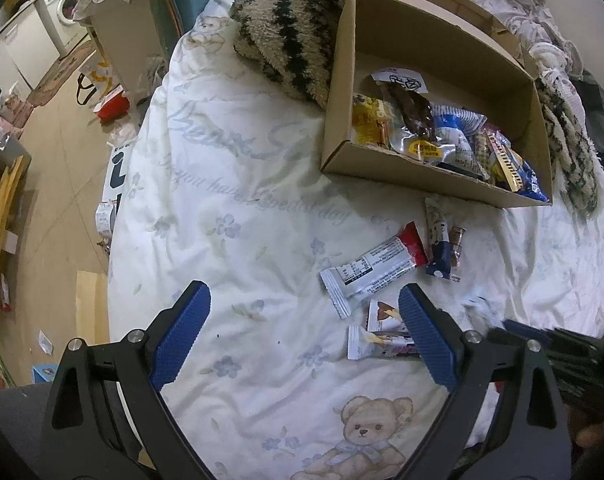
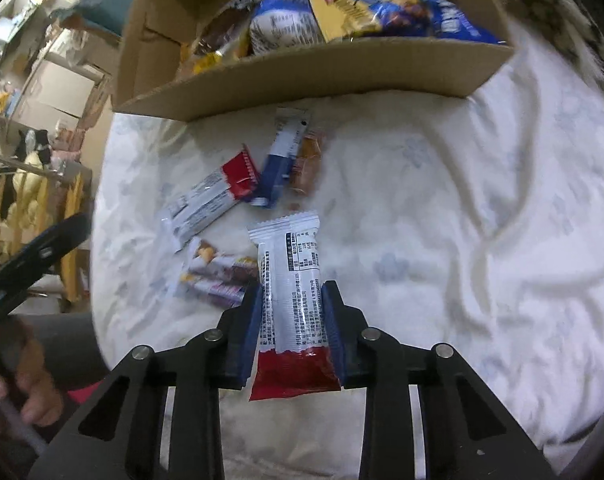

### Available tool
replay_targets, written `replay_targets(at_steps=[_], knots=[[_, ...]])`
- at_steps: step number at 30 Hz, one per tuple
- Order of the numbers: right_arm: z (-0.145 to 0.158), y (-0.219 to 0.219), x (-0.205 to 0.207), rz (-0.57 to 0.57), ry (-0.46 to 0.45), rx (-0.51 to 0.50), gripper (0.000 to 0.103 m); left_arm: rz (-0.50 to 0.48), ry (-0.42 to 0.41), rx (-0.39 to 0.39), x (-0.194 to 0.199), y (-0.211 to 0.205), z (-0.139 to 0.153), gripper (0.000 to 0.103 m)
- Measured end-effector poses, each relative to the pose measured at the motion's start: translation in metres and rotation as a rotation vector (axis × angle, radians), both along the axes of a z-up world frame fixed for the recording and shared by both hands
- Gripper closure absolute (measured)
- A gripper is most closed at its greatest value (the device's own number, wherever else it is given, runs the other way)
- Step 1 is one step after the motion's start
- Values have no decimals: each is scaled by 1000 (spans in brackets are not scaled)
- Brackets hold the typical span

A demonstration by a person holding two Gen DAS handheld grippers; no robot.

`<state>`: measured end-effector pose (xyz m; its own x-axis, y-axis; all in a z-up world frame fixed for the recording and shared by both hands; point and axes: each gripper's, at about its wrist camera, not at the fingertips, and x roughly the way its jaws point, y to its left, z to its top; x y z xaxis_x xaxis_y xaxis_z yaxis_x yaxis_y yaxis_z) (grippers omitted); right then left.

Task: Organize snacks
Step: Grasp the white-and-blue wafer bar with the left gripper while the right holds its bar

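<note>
Only the right wrist view shows the right gripper [image 2: 292, 304] pinching a red-and-white snack bar [image 2: 292, 300]: both blue fingers [image 2: 252, 320] press its sides, the white end sticks out ahead of the tips and the red end hangs back between the arms. In the left wrist view that gripper is a dark blur at the right edge, and whether the bar shows there cannot be told.

The left wrist view alone shows the left gripper [image 1: 304, 300] with fingers spread wide above the white bedsheet [image 1: 230, 208], holding nothing. Ahead of its right finger lies a second red-and-white bar [image 1: 376, 266], with a blue-and-white packet [image 1: 438, 240] and a small brown wrapped sweet [image 1: 456, 244] beyond. Two small white packets [image 1: 382, 328] are partly hidden behind that finger.

Beyond both sets of fingers sits the cardboard box [image 1: 418, 172], already holding mixed snacks. The left view shows its whole interior; the right view cuts off its far wall and blurs the wrappers.
</note>
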<state>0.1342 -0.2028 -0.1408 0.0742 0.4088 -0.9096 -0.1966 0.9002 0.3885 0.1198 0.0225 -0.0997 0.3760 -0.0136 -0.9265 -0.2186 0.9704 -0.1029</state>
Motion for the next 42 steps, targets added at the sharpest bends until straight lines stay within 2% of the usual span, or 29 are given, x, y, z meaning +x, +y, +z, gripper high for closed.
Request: replay_targets(at_steps=[3,6,8,10,14,20,23,26,30,34,35,40,42], knots=[[22,-15,-10,-27,-35,30,71,-7,-1,0,-1,-1,0,9],[41,-36,-13,-106,-103,127,71,-19,15,1,-1,-3,-4,9],[48,-49,-14,-178,-136,195,71,-34,32,-16,-3,-4,-9,9],[46,-52,-12,-221,-144,214,71,-60,53,-30,-4,-10,-16,9],[44,-53,-5,-251,-149,201,71,-137,133,-84,-6,-32,-41,9],[40,-54,0,-272,-141,203,71,-198,200,-82,-4,-76,-71,9],[39,-56,-1,-273,-137,205,71,-228,216,-26,-1,-95,-81,9],[40,-60,-2,-275,-138,206,71,-224,248,-3,2,-102,-93,9],[39,-60,-2,-272,-132,204,71,-243,240,45,6,-109,-99,9],[38,-57,-1,-259,-133,194,71,-240,228,44,8,-112,-100,10],[37,-56,-1,-257,-133,191,71,-238,223,42,9,-111,-100,11],[36,-55,0,-255,-133,181,71,-228,220,52,6,-100,-94,36],[37,-55,0,-256,-138,181,71,-228,215,48,4,-92,-91,40]])
